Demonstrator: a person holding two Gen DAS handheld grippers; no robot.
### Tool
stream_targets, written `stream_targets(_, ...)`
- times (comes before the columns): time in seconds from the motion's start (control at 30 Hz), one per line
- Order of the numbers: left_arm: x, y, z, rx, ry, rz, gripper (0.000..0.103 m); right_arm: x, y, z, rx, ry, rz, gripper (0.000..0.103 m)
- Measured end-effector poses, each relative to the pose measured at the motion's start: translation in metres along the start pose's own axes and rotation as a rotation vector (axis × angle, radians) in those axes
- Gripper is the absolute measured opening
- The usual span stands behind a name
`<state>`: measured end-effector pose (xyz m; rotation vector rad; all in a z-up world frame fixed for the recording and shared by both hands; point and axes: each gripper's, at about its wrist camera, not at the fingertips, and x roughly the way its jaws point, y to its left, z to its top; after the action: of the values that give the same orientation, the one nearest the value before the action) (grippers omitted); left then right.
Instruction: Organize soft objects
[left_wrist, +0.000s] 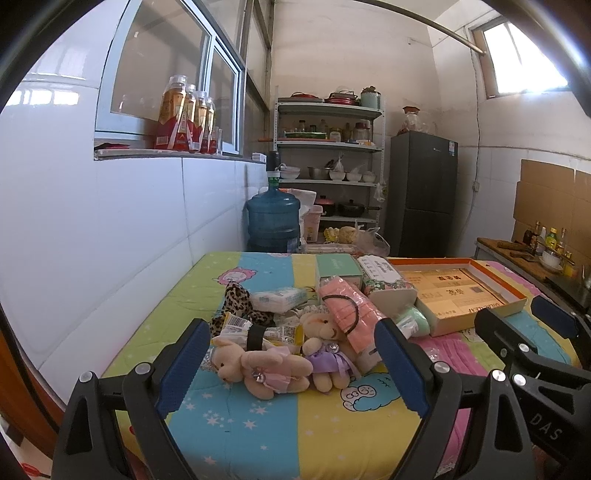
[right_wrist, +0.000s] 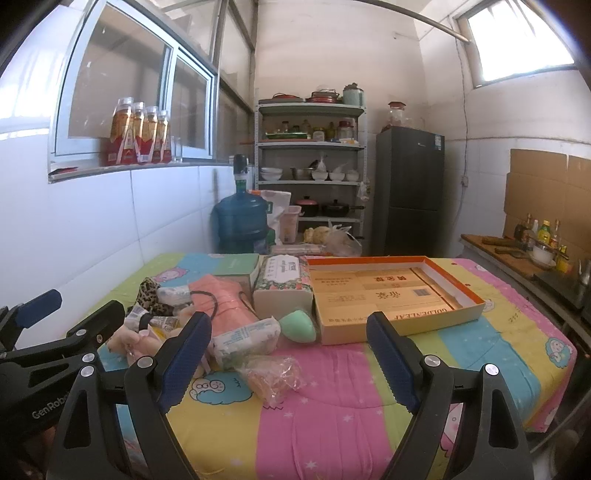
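Note:
A pile of soft things lies on the colourful quilt (left_wrist: 258, 424). In the left wrist view a bear in a pink dress (left_wrist: 258, 367) and a bear in a purple dress (left_wrist: 327, 352) lie at the front, with a leopard-print cloth (left_wrist: 236, 299), a tissue pack (left_wrist: 280, 299) and a pink mask pack (left_wrist: 351, 314) behind. My left gripper (left_wrist: 291, 363) is open, its jaws on either side of the bears, just short of them. My right gripper (right_wrist: 288, 354) is open above a clear plastic bag (right_wrist: 273, 374). A tissue pack (right_wrist: 247, 339) and a green sponge (right_wrist: 299, 325) lie beyond it.
An open orange-rimmed cardboard box (right_wrist: 388, 291) sits at the right of the pile, with a floral tissue box (right_wrist: 284, 284) and a green box (right_wrist: 240, 267) behind. A blue water jug (right_wrist: 240, 221), a shelf unit (right_wrist: 310, 166) and a dark fridge (right_wrist: 410, 192) stand beyond the bed.

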<state>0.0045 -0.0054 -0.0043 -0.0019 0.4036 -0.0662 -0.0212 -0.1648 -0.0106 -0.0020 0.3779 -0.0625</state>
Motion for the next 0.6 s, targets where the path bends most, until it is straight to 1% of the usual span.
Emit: stream_targets(0.6,0.0019,0.0028,-0.0039,-0.007,0.007,0.005,0.091,-0.001,0.0026,0.001,0.001,0.005,0.005,0.087)
